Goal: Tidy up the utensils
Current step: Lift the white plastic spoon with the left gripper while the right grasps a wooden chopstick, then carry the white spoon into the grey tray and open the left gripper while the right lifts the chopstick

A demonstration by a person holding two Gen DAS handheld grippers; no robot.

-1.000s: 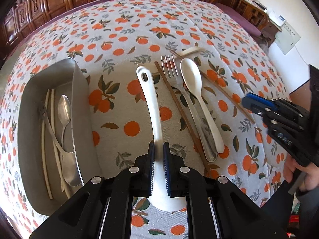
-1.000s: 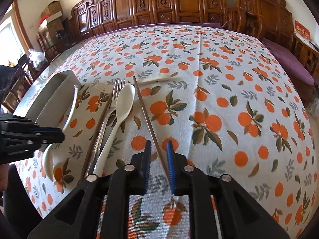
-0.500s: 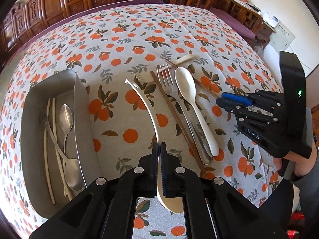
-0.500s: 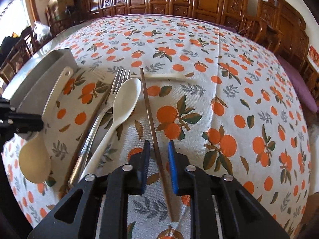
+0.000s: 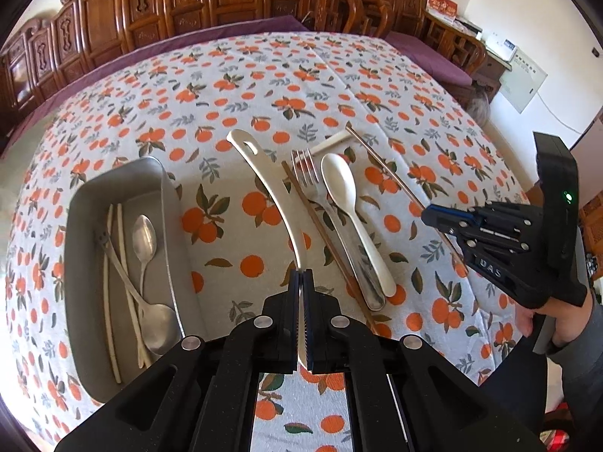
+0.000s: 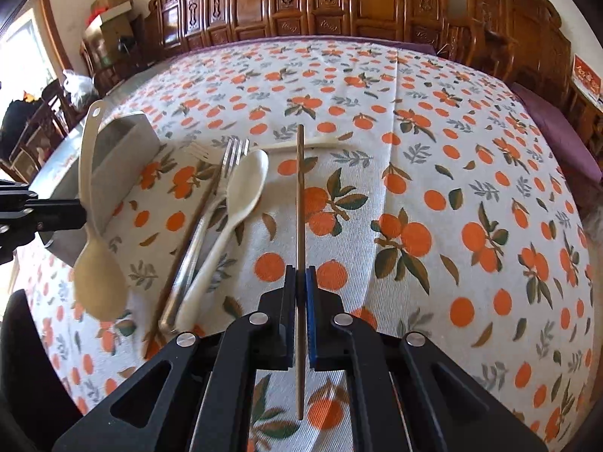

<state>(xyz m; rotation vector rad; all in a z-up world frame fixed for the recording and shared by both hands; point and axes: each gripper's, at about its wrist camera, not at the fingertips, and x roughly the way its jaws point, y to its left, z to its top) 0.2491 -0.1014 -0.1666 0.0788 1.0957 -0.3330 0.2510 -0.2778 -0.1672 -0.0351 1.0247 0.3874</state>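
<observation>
Left wrist view, read left to right. The metal tray (image 5: pixel 166 226) lies at 9 o'clock from the left gripper (image 5: pixel 301 282), long axis running toward 12 o'clock, roughly parallel to the utensils outside it. Inside it are seen two pale chopsticks (image 5: pixel 109 282) and two metal spoons (image 5: pixel 145 241).

The left gripper is clenched on the handle of the white rice paddle (image 5: pixel 271 196); the handle runs from the pads up toward 11 o'clock, hole end farthest away. In the right wrist view the paddle (image 6: pixel 92 226) is seen clear of the bench, blade hanging low. Judged: the coming move is a carry toward 9 o'clock, and the paddle's axis already lies nearly along the tray's, so little turning would be needed. The left hand is the nearer one to the tray.

On the bench at 1 o'clock lie a brown chopstick (image 5: pixel 320 233), a metal fork (image 5: pixel 331 226) and a white spoon (image 5: pixel 350 218), side by side and touching, all near-parallel. A pale utensil (image 5: pixel 331 144) lies crosswise beyond them; its type cannot be told.

The right gripper (image 6: pixel 300 286), at 3 o'clock in the left view, is clenched on a second brown chopstick (image 6: pixel 300 196), which points toward 12 o'clock; whether its far tip is off the cloth cannot be told.
</observation>
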